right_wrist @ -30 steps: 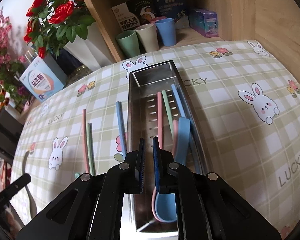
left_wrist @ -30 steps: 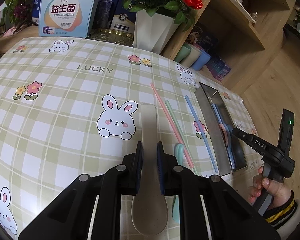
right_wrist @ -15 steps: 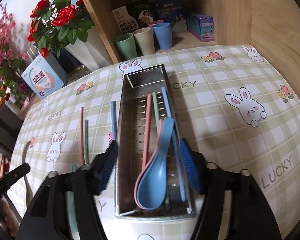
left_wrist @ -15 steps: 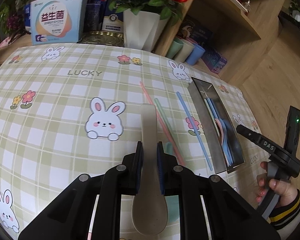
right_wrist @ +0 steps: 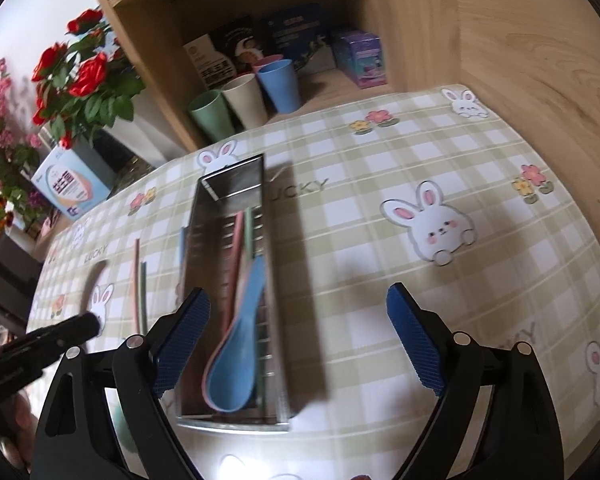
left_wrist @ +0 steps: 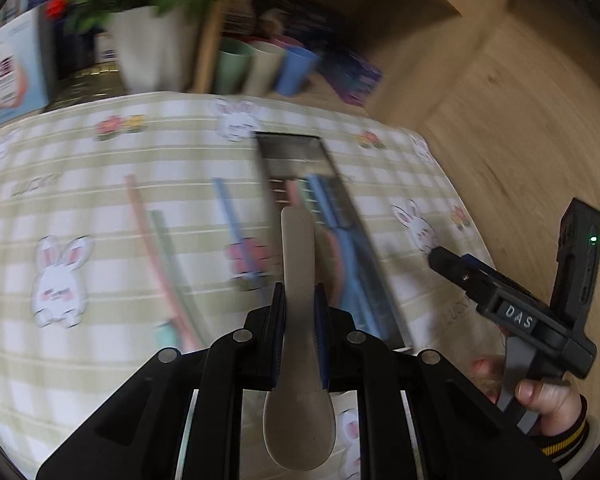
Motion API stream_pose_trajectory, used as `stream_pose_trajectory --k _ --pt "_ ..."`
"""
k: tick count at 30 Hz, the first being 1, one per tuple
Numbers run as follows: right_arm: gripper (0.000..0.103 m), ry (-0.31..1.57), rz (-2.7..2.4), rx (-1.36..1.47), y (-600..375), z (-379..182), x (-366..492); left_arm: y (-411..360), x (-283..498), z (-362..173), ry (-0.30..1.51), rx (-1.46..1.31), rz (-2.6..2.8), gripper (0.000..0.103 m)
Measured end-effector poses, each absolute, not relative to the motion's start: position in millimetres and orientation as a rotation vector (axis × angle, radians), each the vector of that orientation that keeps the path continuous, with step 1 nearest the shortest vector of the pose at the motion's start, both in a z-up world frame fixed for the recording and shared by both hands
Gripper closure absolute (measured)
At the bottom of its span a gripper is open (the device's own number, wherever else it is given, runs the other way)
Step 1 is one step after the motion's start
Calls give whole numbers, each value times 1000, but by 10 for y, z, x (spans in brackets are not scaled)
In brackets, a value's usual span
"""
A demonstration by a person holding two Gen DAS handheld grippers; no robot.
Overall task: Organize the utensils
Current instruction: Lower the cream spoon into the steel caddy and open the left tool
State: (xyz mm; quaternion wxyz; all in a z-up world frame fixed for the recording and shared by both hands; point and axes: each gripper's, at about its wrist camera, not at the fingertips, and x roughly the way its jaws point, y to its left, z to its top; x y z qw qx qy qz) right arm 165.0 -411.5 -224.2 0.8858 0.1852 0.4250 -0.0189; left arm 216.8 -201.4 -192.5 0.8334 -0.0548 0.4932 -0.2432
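Already the metal tray (right_wrist: 236, 420) at centre frame holds a blue spoon (right_wrist: 240, 336) and some chopsticks; the left gripper (left_wrist: 300, 344) clamps a beige spoon (left_wrist: 298, 320), while the right gripper (right_wrist: 300, 344), just opened wide, holds nothing. Chopsticks (right_wrist: 140, 288) left of the tray remain.

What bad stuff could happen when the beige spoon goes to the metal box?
The left gripper pinches the beige spoon only by its handle, so it might twist or slip out. The tray is narrow and already holds a blue spoon and chopsticks, so the new spoon could land crooked or knock them. The open right gripper hangs close and might bump the tray.
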Motion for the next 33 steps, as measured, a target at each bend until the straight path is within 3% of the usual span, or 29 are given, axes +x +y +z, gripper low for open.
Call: stream_pose_trajectory --k 9,20,28,33 --pt "16 880 -70 424 -4441 -2273 1620 -2684 2499 -2235 1137 -78 -509 90" --pt "16 887 -105 436 -4579 -2280 1616 -2904 2669 -2584 1228 -7 -503 89" --pt "16 896 -102 425 -4430 -2209 1625 -2675 2596 -2307 1164 5 -560 88" --pt "16 872 -81 443 -4154 -2157 1571 -2102 2452 -2053 1097 -5 -592 88"
